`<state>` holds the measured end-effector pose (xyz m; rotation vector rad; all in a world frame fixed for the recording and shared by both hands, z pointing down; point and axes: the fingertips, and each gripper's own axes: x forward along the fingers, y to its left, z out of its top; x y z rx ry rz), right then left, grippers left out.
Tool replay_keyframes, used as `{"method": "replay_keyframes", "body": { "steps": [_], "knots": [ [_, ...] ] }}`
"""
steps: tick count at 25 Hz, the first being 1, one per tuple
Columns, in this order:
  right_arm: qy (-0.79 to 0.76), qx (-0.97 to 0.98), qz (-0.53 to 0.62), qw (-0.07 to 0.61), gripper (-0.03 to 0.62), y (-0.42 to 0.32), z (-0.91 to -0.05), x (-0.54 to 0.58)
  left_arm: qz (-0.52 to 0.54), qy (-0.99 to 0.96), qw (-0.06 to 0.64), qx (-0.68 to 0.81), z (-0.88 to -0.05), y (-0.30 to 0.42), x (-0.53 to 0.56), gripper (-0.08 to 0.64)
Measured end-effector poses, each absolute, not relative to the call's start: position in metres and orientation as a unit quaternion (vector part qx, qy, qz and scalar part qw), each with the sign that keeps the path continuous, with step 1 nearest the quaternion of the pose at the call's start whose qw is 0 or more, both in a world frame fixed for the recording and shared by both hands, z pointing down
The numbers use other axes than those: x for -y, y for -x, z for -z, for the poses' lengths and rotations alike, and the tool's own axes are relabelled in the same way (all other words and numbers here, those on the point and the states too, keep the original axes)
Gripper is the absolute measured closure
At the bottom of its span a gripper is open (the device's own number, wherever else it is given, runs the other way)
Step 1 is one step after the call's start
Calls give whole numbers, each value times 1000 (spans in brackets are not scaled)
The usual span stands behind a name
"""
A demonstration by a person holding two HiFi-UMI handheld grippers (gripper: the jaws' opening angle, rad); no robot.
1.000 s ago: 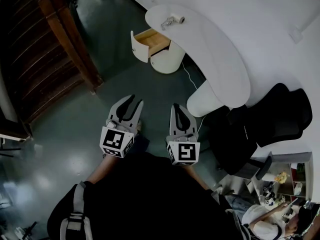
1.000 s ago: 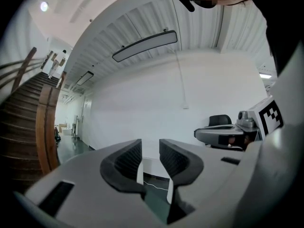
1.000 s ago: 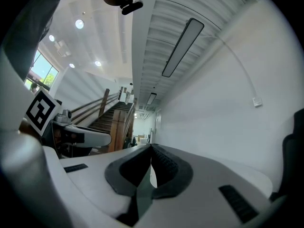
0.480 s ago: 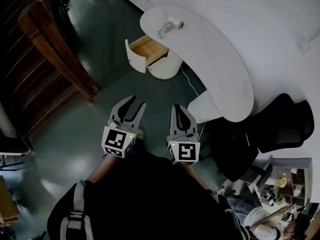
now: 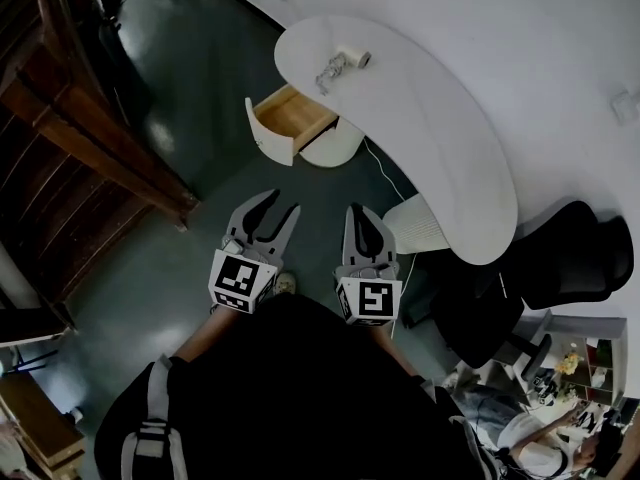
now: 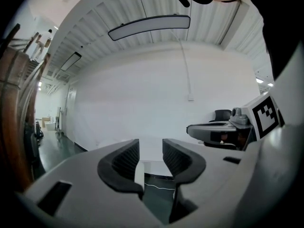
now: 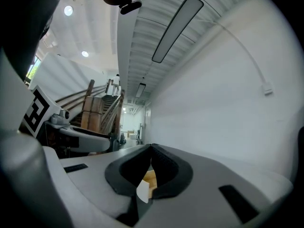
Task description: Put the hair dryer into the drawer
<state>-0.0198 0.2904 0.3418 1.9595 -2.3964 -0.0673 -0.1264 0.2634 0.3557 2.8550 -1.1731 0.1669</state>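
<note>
Hair dryer (image 5: 343,63) lies far from the fingers (image 5: 252,210).

Dark glossy floor (image 5: 200,98), white wall (image 5: 500,28), curved white desk (image 5: 440,138), wooden staircase (image 5: 100,153), black office chair (image 5: 570,258)

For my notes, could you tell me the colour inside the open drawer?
The drawer is light wood inside; head view.

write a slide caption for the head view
Empty left gripper, jaws just opening, and shut right gripper face the white desk: hair dryer on top, drawer open.
</note>
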Motion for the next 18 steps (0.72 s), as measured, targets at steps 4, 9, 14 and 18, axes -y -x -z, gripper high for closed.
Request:
{"method": "replay_keyframes", "body": {
  "steps": [4, 9, 14, 18],
  "knots": [
    [-639, 769, 19, 27, 571, 24, -345, -271, -50, -927, 33, 370, -359, 127, -241, 410],
    [-644, 764, 15, 34, 571, 25, -348, -259, -45, -931, 29, 362, -357, 126, -223, 410],
    [-647, 761, 16, 38, 571, 21, -349, -250, -44, -932, 31, 359, -361, 125, -211, 410],
    [-644, 763, 24, 42, 571, 20, -350, -235, -45, -932, 39, 358, -365, 123, -198, 408]
  ]
}}
